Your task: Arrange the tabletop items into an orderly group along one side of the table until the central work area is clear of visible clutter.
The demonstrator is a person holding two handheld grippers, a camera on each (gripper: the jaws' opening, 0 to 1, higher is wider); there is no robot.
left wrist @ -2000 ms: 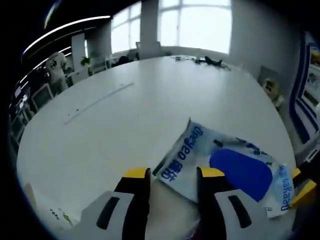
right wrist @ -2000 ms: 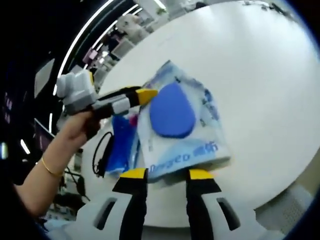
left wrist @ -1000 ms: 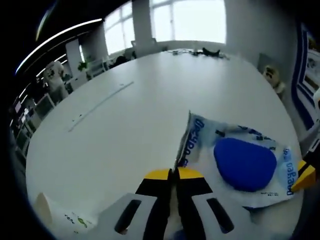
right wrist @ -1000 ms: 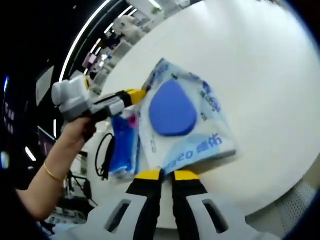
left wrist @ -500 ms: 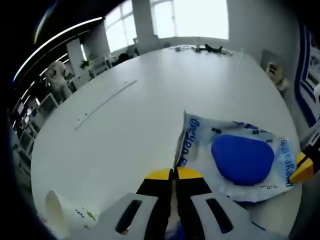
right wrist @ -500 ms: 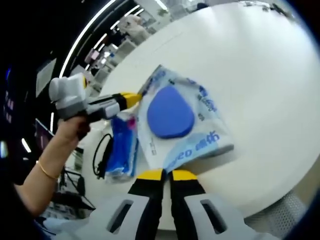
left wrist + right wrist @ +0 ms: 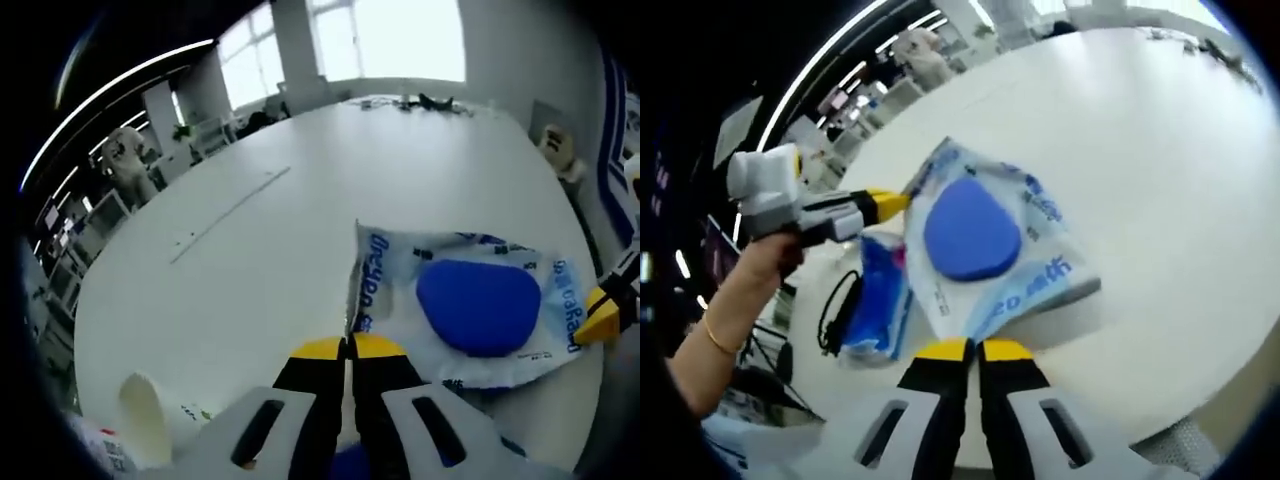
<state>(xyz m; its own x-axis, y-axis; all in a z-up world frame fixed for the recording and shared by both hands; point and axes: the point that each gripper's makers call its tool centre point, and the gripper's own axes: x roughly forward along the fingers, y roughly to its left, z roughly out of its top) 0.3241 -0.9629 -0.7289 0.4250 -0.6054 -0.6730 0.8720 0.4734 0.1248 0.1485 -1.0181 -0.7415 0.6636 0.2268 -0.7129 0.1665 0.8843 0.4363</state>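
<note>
- Left gripper view: the left gripper (image 7: 348, 347) has its yellow-tipped jaws pressed together on the near edge of a glossy plastic package (image 7: 470, 305), which spreads forward and right of the jaws across the smooth white table (image 7: 300, 200).
- A rounded blue pad shows through the package's clear film, ringed by blue lettering.
- A white paper cup (image 7: 150, 420) lies on its side low to the left of the jaws; a thin seam line crosses the tabletop further ahead, and dark odds and ends sit at the far rim by the bright windows.
- The right gripper (image 7: 600, 312) meets the package's far right end with its yellow tip.
- Half a second earlier the cup sat lower and further left in this view.
- Right gripper view: the right gripper (image 7: 962, 350) has its jaws shut on the package's (image 7: 985, 245) near corner, which crumples upward from the tips.
- Left of the jaws lie a blue wrapped pack (image 7: 875, 300) and a looped black cable (image 7: 835, 310).
- A hand (image 7: 765, 262) with a bracelet holds the left gripper (image 7: 895, 204), its tip at the package's far edge.
</note>
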